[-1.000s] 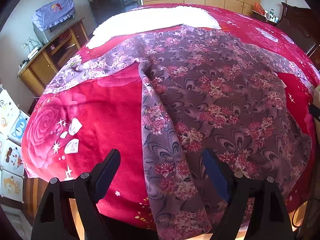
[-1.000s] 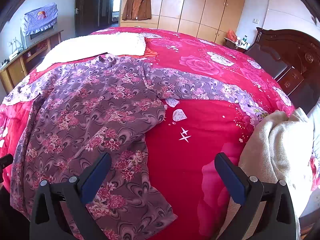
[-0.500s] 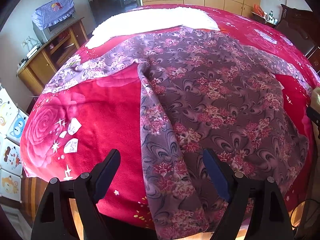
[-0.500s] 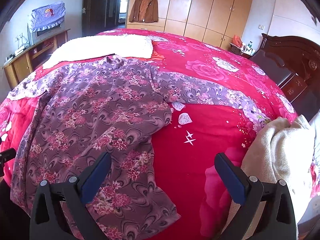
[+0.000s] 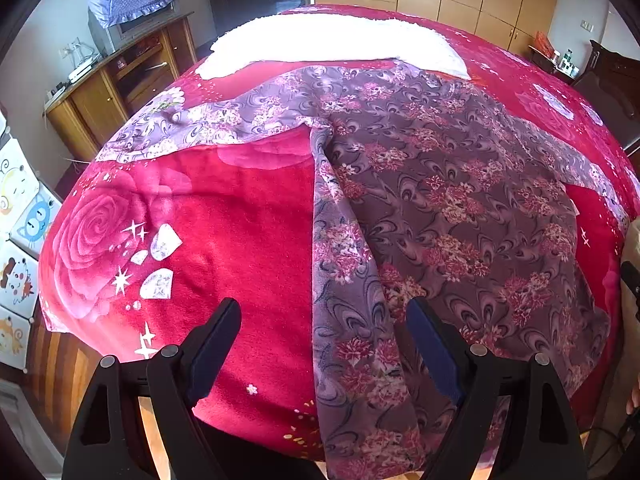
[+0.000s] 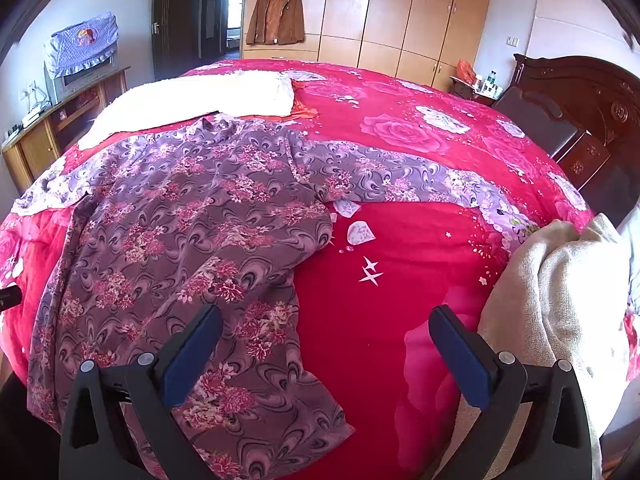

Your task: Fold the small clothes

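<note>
A purple floral long-sleeved top [image 5: 440, 208] lies spread on a red rose-print blanket [image 5: 240, 220], sleeves stretched out to both sides. It also shows in the right wrist view [image 6: 192, 232], with one sleeve [image 6: 400, 176] reaching right. My left gripper [image 5: 324, 316] is open and empty, hovering over the top's near left hem. My right gripper [image 6: 326, 320] is open and empty, hovering over the top's near right hem edge and bare blanket [image 6: 400, 248].
A white blanket [image 5: 332, 40] lies at the far side of the bed. A beige towel [image 6: 560, 300] is heaped at the right. A wooden TV cabinet [image 5: 120, 80] stands left, a dark headboard [image 6: 592, 96] right, wardrobes [image 6: 380, 20] behind.
Both grippers have drawn back and risen slightly, so the far side of the bed and room show more. The top has not moved.
</note>
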The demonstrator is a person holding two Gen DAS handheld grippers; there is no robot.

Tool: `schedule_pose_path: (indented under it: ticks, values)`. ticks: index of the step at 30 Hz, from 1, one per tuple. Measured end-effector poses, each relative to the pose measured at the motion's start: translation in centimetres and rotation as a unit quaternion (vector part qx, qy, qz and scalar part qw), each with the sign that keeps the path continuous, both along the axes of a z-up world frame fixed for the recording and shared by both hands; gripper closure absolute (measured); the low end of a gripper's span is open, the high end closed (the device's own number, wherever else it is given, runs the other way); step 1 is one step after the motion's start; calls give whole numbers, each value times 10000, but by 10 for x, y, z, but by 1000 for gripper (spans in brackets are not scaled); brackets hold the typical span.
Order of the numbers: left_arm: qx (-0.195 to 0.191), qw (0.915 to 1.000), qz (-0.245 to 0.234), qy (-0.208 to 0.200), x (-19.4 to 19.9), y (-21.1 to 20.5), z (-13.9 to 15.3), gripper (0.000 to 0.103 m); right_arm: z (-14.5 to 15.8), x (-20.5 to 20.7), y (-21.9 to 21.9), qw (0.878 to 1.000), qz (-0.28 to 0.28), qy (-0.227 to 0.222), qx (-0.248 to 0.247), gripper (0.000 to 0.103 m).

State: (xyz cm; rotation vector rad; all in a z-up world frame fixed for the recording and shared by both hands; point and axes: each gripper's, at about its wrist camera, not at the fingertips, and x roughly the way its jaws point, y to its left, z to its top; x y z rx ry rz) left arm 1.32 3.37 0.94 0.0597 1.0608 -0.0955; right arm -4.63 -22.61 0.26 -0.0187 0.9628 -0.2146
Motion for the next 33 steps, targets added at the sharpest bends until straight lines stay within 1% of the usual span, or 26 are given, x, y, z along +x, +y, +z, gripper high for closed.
schedule_pose_path:
  ticks: [7,20,30,33]
  values:
    - [4,10000,-91,-14,-2,-3,1,18,-1,-1,2,10000,36,17,-34,0]
    - [17,9999,-100,-22,1,-5,1,18,-3,-1,2,10000,56,45,-4,0]
    - [41,9999,-102,51,4,-6,-1,18,-4,-1,2,9999,69,67,56,0]
    - [5,9999,-7,124,10,-1,-3,18,-7,0,-2,9998,-15,146,148,1]
